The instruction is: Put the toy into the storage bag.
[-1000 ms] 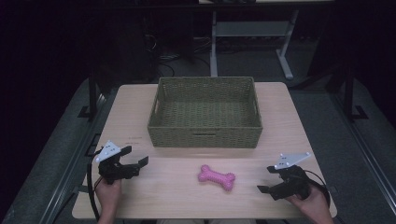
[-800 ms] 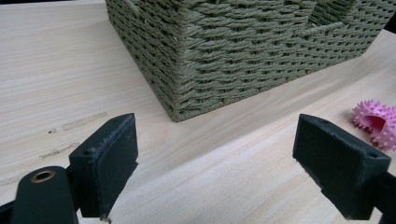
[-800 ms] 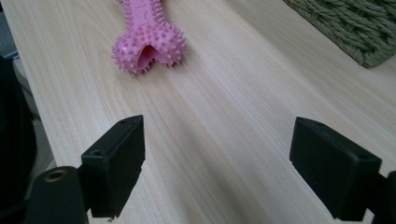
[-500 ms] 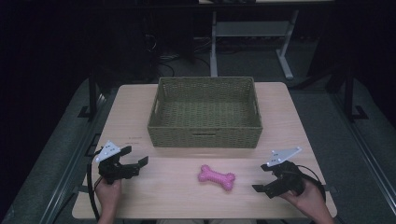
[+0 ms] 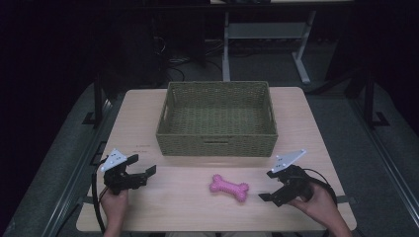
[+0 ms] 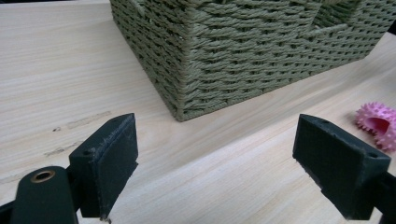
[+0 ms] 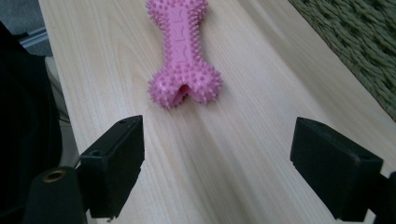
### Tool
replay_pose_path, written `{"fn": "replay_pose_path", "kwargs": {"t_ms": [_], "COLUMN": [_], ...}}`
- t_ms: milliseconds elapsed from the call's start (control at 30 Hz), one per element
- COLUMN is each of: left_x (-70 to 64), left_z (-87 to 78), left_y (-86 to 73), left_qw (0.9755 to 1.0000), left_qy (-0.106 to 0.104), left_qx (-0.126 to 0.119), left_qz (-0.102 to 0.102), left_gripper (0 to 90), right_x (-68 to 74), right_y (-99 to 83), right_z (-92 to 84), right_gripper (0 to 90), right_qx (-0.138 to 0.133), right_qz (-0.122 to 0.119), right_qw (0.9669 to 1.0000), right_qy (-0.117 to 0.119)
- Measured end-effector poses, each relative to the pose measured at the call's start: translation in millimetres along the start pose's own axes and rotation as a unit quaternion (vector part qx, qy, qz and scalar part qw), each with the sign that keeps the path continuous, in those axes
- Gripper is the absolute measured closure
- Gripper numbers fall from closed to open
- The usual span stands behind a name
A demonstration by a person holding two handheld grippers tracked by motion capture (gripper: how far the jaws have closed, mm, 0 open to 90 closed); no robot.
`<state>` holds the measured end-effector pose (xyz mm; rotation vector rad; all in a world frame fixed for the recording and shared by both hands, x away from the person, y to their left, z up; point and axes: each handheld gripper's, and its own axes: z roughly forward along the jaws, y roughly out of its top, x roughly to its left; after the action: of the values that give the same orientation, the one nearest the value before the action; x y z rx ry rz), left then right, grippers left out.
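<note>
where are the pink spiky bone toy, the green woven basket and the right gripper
pink spiky bone toy [image 5: 229, 186], high view, middle of its shaft
green woven basket [image 5: 216, 144], high view, near front wall
right gripper [image 5: 267, 185], high view, midway between its open fingertips

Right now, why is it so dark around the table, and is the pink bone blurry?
In the high view, light falls on the table while the room behind stays nearly black. In the right gripper view the pink spiky bone toy looks sharp, with a soft shadow beside it.
</note>
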<state>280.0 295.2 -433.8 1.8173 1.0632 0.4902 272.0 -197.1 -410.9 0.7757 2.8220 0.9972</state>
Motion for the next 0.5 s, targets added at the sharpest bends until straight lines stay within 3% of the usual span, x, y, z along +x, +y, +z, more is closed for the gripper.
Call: {"fn": "replay_pose_path", "kwargs": {"t_ms": [500], "left_x": [3.8], "left_z": [-1.7], "left_y": [-0.6], "left_qw": [1.0000], "left_qy": [0.001], "left_qx": [-0.002], "left_qz": [-0.005], "left_gripper": [13.6], "right_x": [9.2], "right_y": [38.1], "right_z": [19.7], "right_gripper": [16.3], "right_qx": [0.023], "right_qz": [-0.043], "right_qw": [0.9980], "right_qy": [0.040]}}
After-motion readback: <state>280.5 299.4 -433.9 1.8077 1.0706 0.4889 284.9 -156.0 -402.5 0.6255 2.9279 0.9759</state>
